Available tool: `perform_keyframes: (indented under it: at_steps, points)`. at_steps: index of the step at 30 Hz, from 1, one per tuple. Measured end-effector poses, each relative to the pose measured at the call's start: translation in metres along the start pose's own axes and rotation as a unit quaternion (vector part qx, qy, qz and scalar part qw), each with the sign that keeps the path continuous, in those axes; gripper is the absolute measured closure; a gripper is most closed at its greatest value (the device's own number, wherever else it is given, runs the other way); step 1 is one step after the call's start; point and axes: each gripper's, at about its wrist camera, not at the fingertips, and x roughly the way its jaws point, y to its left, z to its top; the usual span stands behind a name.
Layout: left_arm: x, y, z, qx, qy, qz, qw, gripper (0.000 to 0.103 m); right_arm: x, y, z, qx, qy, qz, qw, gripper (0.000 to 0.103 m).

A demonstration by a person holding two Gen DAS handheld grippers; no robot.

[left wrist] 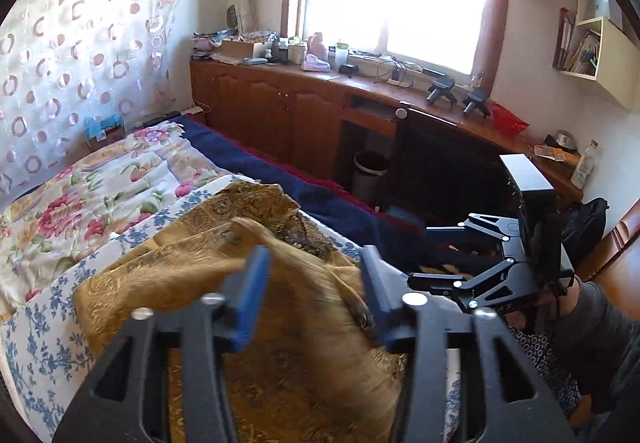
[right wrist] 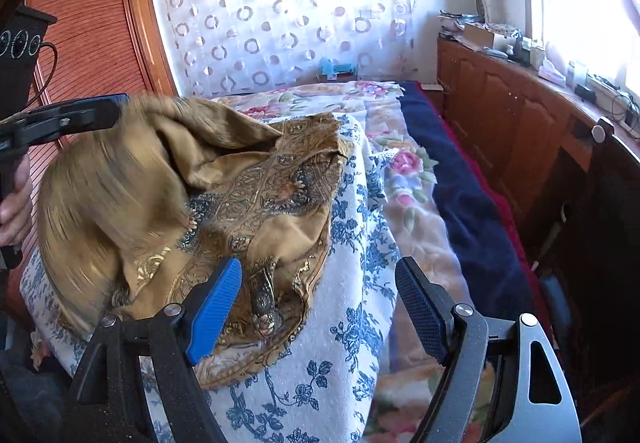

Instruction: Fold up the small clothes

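A golden-brown patterned cloth (left wrist: 192, 247) lies rumpled on a white cushion with blue flowers (left wrist: 40, 343) on the bed. My left gripper (left wrist: 314, 267) hangs above it with its blue pads apart. A blurred fold of the cloth passes loosely between them, and neither pad presses on it. In the right wrist view the cloth (right wrist: 272, 187) billows up at the left, below the left gripper's finger (right wrist: 80, 119). My right gripper (right wrist: 318, 271) stands wide open over the cloth's near edge, holding nothing. It also shows at the right of the left wrist view (left wrist: 420, 255).
A floral quilt (left wrist: 100, 183) and a navy blanket (left wrist: 320, 199) cover the bed beyond the cushion (right wrist: 340, 323). A wooden cabinet (left wrist: 260, 103) with clutter on top runs under the window. A bin (left wrist: 370, 175) stands beside it. A wooden wardrobe (right wrist: 92, 23) stands at the left.
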Motion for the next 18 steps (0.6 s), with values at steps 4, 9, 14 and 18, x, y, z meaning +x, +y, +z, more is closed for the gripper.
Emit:
perform_keyframes:
  at_steps: [4, 9, 14, 18]
  points:
    - [-0.01, 0.009, -0.011, -0.006, -0.004, 0.016, 0.9998, 0.027, 0.003, -0.002, 0.007, -0.002, -0.004, 0.004, 1.0, 0.022]
    - [-0.017, 0.032, -0.029, -0.025, 0.0, 0.044, 0.9987, 0.026, 0.011, 0.003, 0.02, -0.008, -0.006, 0.013, 1.0, 0.022]
    - [-0.017, 0.06, -0.05, -0.05, 0.012, 0.073, 0.996, 0.026, 0.03, 0.004, 0.047, -0.016, -0.016, 0.019, 1.0, 0.022]
    - [-0.01, 0.082, -0.063, -0.061, 0.023, 0.094, 0.9934, 0.026, 0.058, 0.005, 0.074, -0.017, -0.014, 0.026, 0.999, 0.028]
